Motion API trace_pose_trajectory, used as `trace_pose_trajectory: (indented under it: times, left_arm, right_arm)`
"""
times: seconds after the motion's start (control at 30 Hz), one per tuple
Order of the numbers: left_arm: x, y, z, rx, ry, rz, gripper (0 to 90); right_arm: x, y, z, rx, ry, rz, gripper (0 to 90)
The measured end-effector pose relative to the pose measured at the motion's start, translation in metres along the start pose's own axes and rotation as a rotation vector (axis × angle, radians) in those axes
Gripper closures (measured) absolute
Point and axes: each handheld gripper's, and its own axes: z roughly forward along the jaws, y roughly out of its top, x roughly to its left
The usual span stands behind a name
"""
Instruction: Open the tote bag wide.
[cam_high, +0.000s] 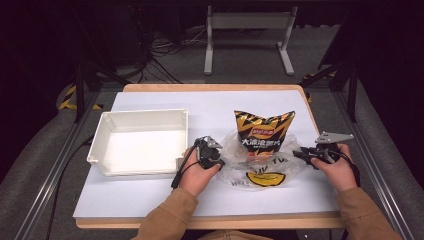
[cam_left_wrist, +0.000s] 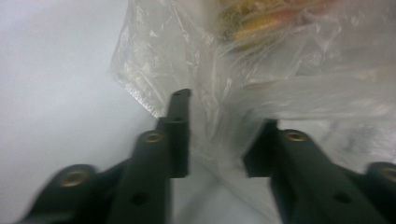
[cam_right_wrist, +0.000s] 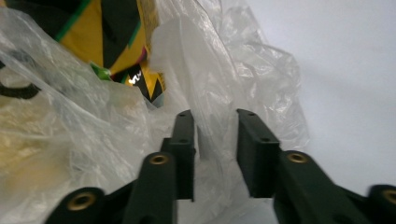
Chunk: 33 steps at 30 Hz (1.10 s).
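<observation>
A black and yellow chip bag (cam_high: 264, 132) stands upright inside a crumpled clear plastic bag (cam_high: 235, 172) with a yellow print, on the white table. My left gripper (cam_high: 221, 161) is at the plastic bag's left edge. In the left gripper view, its jaws (cam_left_wrist: 224, 112) stand apart with loose film (cam_left_wrist: 210, 84) between them, not pinched. My right gripper (cam_high: 299, 155) is at the bag's right edge. Its jaws (cam_right_wrist: 215, 116) are also apart, with a fold of film (cam_right_wrist: 210, 93) rising between them. The chip bag (cam_right_wrist: 116, 37) shows through the plastic.
A white rectangular bin (cam_high: 100, 135) sits to the left of the left hand, close to it. The white table top (cam_high: 210, 105) has wooden edges. A metal stand (cam_high: 247, 22) and cables lie on the floor beyond.
</observation>
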Motion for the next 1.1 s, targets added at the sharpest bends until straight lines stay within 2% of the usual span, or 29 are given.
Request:
trace_pose_trajectory:
  times: [0.1, 0.13, 0.17, 0.27, 0.4, 0.47, 0.5, 0.57, 0.63, 0.73, 0.77, 0.8, 0.83, 0.9, 0.93, 0.97, 1.03, 1.1]
  left_arm:
    - [-0.003, 0.002, -0.008, -0.033, -0.020, 0.005, 43.7]
    - [-0.004, 0.003, -0.010, -0.042, -0.025, 0.012, 33.8]
    - [-0.007, 0.004, -0.013, -0.063, -0.039, 0.019, 28.7]
    - [-0.013, 0.008, -0.022, -0.093, -0.029, 0.066, 18.0]
    - [-0.019, 0.012, -0.035, -0.127, -0.017, 0.088, 12.4]
    - [-0.020, 0.015, -0.049, -0.173, 0.029, 0.096, 11.3]
    - [-0.020, 0.015, -0.049, -0.173, 0.029, 0.096, 11.1]
    - [-0.017, 0.017, -0.059, -0.205, 0.048, 0.084, 10.9]
    - [-0.013, 0.018, -0.069, -0.246, 0.077, 0.075, 10.8]
    - [-0.010, 0.020, -0.080, -0.294, 0.082, 0.064, 10.9]
    - [-0.010, 0.020, -0.080, -0.294, 0.082, 0.064, 11.2]
    - [-0.010, 0.020, -0.083, -0.313, 0.079, 0.064, 13.0]
    - [-0.010, 0.022, -0.089, -0.356, 0.061, 0.062, 17.2]
    - [-0.009, 0.026, -0.095, -0.392, 0.029, 0.073, 32.7]
    - [-0.009, 0.026, -0.095, -0.392, 0.029, 0.073, 36.7]
    - [-0.010, 0.028, -0.096, -0.416, 0.024, 0.081, 36.7]
    - [-0.013, 0.032, -0.098, -0.436, 0.000, 0.089, 46.2]
    - [-0.014, 0.036, -0.095, -0.425, -0.019, 0.110, 53.1]
  right_arm:
    - [0.001, 0.004, -0.011, -0.032, -0.015, -0.009, 54.1]
    - [0.002, 0.006, -0.016, -0.050, -0.018, -0.009, 47.6]
    - [0.003, 0.008, -0.019, -0.062, -0.022, -0.010, 43.1]
    - [0.006, 0.013, -0.033, -0.101, -0.042, -0.014, 32.8]
    - [0.013, 0.021, -0.052, -0.166, -0.054, -0.018, 24.8]
    - [0.017, 0.025, -0.061, -0.197, -0.058, -0.035, 23.8]
    - [0.017, 0.025, -0.061, -0.197, -0.058, -0.035, 23.8]
    - [0.024, 0.031, -0.076, -0.243, -0.066, -0.061, 22.2]
    - [0.027, 0.034, -0.083, -0.268, -0.071, -0.074, 20.6]
    - [0.031, 0.039, -0.094, -0.305, -0.087, -0.092, 19.7]
    - [0.031, 0.039, -0.094, -0.305, -0.087, -0.092, 19.7]
    - [0.032, 0.041, -0.101, -0.340, -0.101, -0.097, 23.2]
    - [0.032, 0.042, -0.105, -0.359, -0.100, -0.106, 28.8]
    - [0.034, 0.043, -0.110, -0.386, -0.094, -0.122, 41.3]
    - [0.034, 0.043, -0.110, -0.386, -0.094, -0.122, 41.3]
    - [0.035, 0.044, -0.111, -0.393, -0.091, -0.132, 49.0]
    - [0.038, 0.046, -0.111, -0.393, -0.076, -0.155, 62.7]
    - [0.041, 0.048, -0.106, -0.375, -0.066, -0.170, 70.9]
